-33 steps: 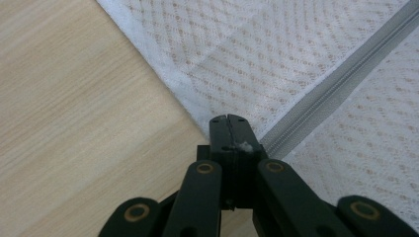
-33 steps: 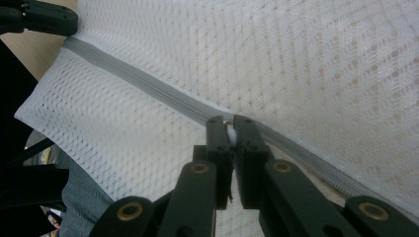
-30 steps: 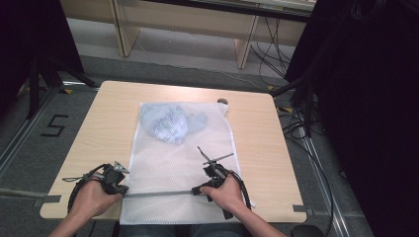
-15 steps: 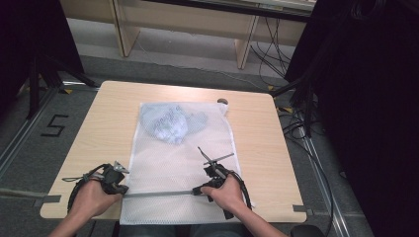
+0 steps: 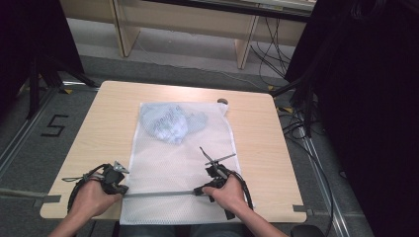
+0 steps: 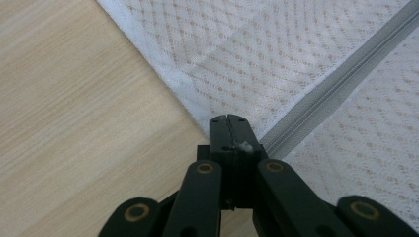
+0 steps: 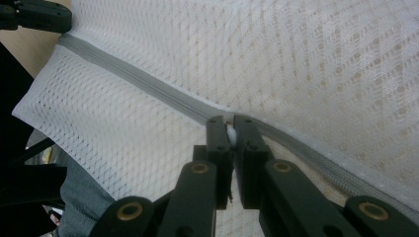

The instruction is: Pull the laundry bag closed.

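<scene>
A white mesh bag (image 5: 178, 163) lies flat on the wooden table (image 5: 257, 143), with a pale blue garment (image 5: 170, 123) inside at its far end. A grey zipper (image 5: 158, 194) runs across the bag near the front edge. My left gripper (image 5: 121, 190) is shut at the zipper's left end, pinching the bag's edge (image 6: 229, 121) where the zipper (image 6: 336, 84) begins. My right gripper (image 5: 197, 191) is shut on a small white zipper pull (image 7: 230, 134) farther right along the zipper (image 7: 148, 89). Both grippers lie low on the table.
The bag's near end hangs over the table's front edge above the person's lap (image 7: 84, 207). A small round cap (image 5: 222, 101) sits by the bag's far right corner. Cables (image 5: 296, 123) trail on the floor at the right. Bare wood (image 6: 74, 98) lies left of the bag.
</scene>
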`<action>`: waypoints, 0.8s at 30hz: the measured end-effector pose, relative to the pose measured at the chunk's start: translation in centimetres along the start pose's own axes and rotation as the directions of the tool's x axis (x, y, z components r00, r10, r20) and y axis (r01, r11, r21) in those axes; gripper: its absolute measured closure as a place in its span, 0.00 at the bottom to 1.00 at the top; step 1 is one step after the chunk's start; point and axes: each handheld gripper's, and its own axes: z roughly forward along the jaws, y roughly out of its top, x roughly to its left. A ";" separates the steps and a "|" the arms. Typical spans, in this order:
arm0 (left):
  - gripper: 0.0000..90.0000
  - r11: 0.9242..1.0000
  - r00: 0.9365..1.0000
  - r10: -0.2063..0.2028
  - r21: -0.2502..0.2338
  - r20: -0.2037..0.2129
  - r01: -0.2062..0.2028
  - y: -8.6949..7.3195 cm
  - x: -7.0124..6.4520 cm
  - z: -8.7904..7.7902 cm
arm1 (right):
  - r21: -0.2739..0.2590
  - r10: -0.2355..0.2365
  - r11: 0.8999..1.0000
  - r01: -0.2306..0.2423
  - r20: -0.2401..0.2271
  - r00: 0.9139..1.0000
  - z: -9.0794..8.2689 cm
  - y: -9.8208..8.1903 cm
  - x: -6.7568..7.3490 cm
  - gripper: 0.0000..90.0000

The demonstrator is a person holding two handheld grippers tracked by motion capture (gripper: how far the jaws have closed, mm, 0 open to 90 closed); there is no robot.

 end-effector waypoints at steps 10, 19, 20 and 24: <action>1.00 1.000 1.000 0.008 0.001 -0.003 -0.008 0.0 0.0 0.0 | -0.015 0.017 1.000 -0.017 0.037 0.999 -0.7 -0.2 -1.0 0.97; 1.00 1.000 1.000 0.006 0.002 -0.006 -0.006 0.0 0.0 0.0 | -0.019 0.010 1.000 -0.009 0.036 0.999 -1.2 -0.4 -1.4 0.97; 1.00 1.000 1.000 0.006 0.002 -0.005 -0.006 0.1 0.0 0.0 | -0.018 0.019 1.000 -0.019 0.038 0.999 -1.2 -0.4 -1.4 0.97; 1.00 1.000 1.000 0.006 0.001 -0.004 -0.006 0.0 0.0 0.0 | -0.017 0.013 1.000 -0.013 0.024 1.000 -1.3 -0.3 -1.5 0.97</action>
